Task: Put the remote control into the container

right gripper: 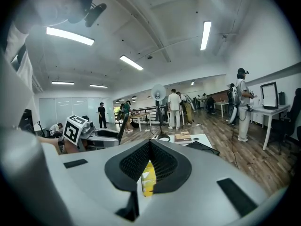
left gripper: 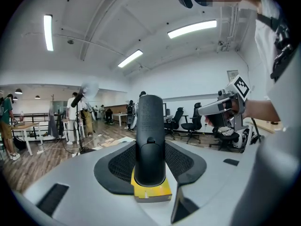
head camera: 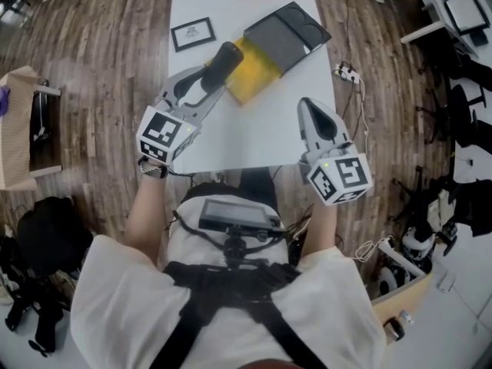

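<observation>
While my left gripper (head camera: 209,83) is clamping the remote control (head camera: 221,62) by its lower end, at the container's (head camera: 254,77) left edge, I'm judging it light, stiff and smooth-cased, so likely to slip. My right gripper (head camera: 310,106) is hanging closed and empty, nearer me than the container.

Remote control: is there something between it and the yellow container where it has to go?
Nothing visible does. The left gripper holds the remote control at the near edge of the yellow container; its black lid lies open on the far side. The right gripper is off to the side.
</observation>
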The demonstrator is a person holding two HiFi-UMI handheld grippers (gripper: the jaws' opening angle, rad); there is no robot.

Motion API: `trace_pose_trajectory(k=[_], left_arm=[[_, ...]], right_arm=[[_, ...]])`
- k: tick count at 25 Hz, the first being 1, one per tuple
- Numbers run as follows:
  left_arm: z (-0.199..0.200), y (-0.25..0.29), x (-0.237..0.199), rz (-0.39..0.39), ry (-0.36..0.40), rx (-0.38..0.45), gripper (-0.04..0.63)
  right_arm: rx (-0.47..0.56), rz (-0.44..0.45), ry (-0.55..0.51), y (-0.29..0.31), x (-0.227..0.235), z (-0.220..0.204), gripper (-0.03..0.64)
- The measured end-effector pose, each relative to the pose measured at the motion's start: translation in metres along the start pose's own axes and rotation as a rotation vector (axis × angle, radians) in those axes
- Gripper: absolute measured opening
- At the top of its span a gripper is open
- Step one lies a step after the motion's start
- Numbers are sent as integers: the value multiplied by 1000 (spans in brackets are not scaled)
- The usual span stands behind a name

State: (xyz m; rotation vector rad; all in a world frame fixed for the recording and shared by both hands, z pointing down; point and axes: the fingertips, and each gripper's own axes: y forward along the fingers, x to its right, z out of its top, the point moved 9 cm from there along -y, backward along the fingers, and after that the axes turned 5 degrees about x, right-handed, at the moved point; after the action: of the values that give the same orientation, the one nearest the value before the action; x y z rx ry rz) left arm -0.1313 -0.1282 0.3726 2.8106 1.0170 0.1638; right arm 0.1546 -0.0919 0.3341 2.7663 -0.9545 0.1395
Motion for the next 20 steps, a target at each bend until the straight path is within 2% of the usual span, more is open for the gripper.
trace_pose_trajectory(k=[20], left_arm=[[-26, 55, -24, -46, 78, -120, 206]], right_arm=[[-69, -2, 39, 33, 40, -18, 3]])
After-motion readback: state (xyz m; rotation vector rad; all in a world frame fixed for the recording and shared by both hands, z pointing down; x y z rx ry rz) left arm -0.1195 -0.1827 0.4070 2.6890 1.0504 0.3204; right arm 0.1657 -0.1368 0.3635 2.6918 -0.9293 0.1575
